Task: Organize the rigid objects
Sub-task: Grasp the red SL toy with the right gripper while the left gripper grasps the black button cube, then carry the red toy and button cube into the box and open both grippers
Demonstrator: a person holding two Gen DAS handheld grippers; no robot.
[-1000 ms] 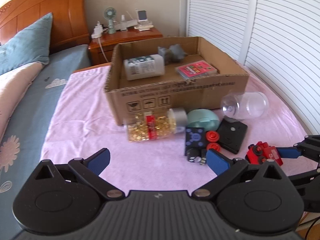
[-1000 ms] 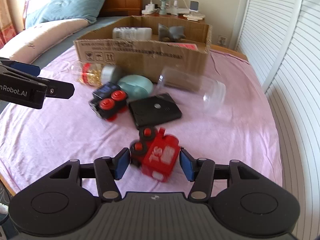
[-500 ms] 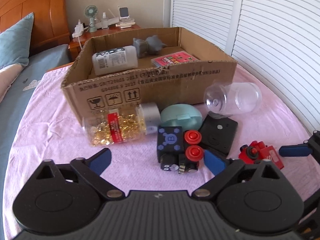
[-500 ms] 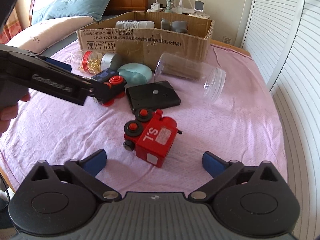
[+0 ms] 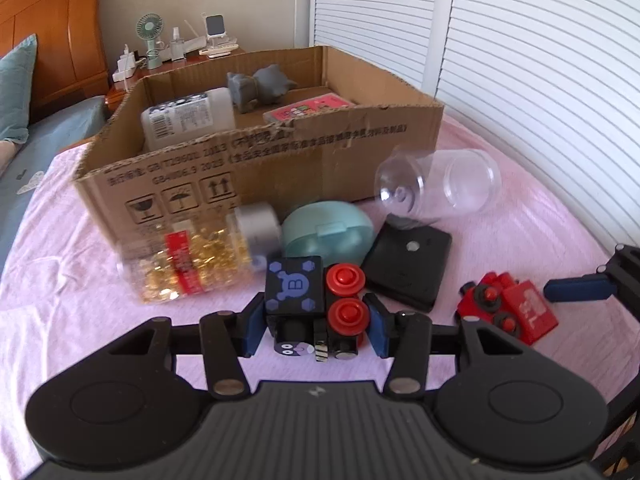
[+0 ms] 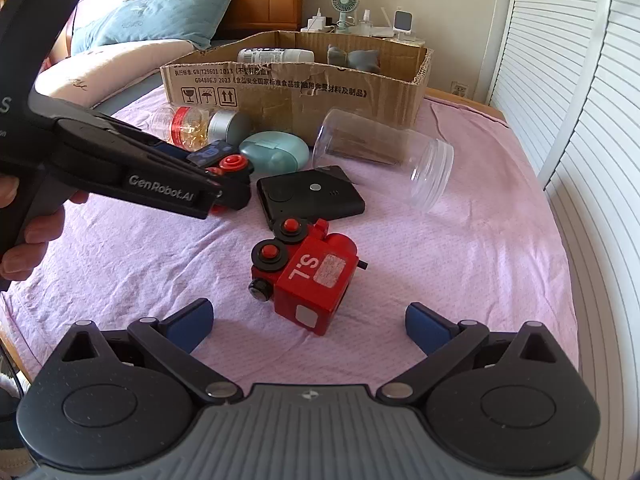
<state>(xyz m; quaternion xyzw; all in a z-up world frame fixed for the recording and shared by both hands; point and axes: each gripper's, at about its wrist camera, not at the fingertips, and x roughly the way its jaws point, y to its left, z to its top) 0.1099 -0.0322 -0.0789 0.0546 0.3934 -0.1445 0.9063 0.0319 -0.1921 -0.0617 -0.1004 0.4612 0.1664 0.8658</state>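
On the pink cloth, my left gripper (image 5: 315, 330) is shut on a black toy engine (image 5: 304, 296) with red wheels; both blue pads press its sides. The right wrist view shows the same gripper reaching in from the left over that toy (image 6: 230, 164). A red toy engine (image 6: 312, 276) marked "S.L" lies on its side just ahead of my right gripper (image 6: 308, 326), which is wide open and touches nothing. An open cardboard box (image 5: 280, 168) stands behind, holding a white bottle (image 5: 188, 120), a grey figure and a pink card pack.
In front of the box lie a jar of gold capsules (image 5: 192, 268), a teal oval case (image 5: 328, 232), a flat black device (image 5: 408, 268) and an empty clear jar (image 5: 440, 188) on its side. Slatted doors run along the right. Pillows and a nightstand are behind.
My left gripper came down and forward over the black toy engine and closed on it. My right gripper let go of the red engine and opened wide; the engine lies on the cloth.
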